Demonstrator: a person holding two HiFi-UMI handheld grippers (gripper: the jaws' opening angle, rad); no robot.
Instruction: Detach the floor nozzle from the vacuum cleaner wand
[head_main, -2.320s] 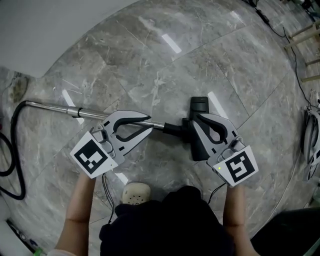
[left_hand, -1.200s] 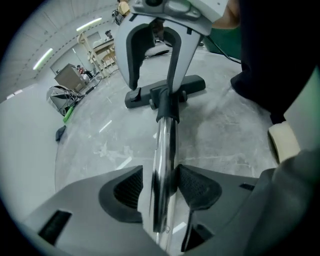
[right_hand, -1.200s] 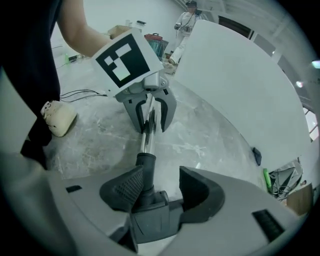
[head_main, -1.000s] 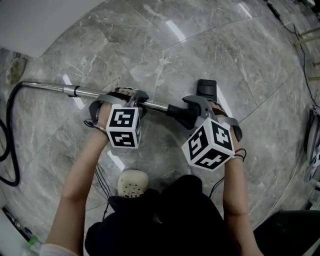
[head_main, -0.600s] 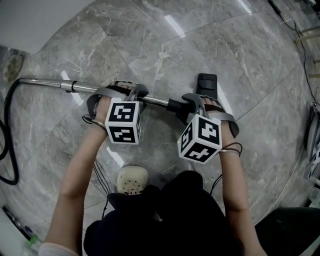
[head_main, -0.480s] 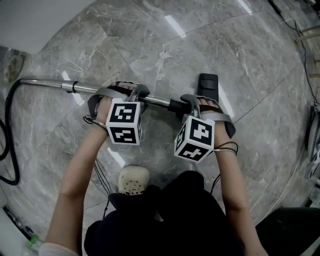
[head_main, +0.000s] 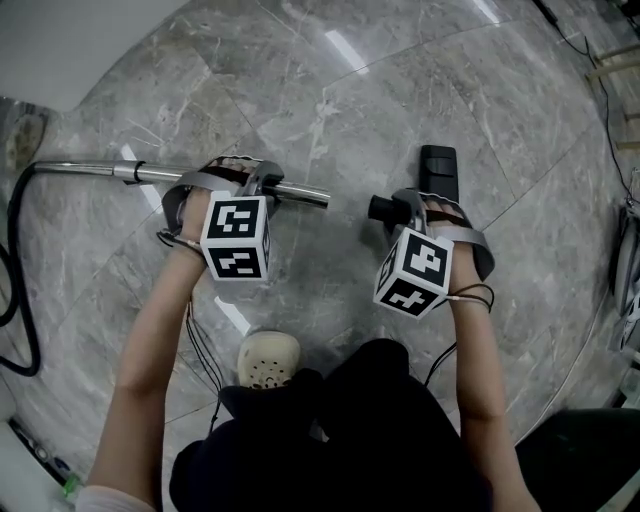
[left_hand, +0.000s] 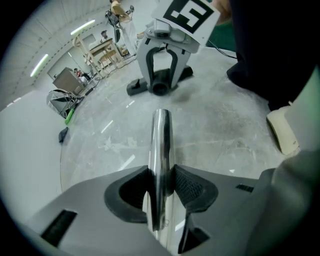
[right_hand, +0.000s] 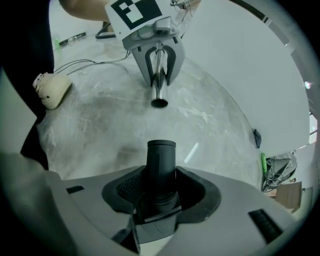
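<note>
Wand and nozzle lie apart on the floor, each held in its own gripper.

A grey veined marble floor (head_main: 330, 110) fills the scene. At its left edge a black hose (head_main: 14, 300) loops away from the long chrome vacuum wand (head_main: 80, 169), which lies level across the left half. The wand's open end points at the black floor nozzle (head_main: 438, 165) on the right, and a strip of bare marble separates the two. The left gripper (left_hand: 161, 182) is clamped across the wand near that open end. The right gripper (right_hand: 161, 192) has its jaws closing on the nozzle's round black neck (right_hand: 161, 160), with the pads against its sides. A cream perforated shoe (head_main: 268, 360) rests just below the left gripper. A thin black cable (head_main: 590, 100) trails along the far right, well apart from the nozzle.
</note>
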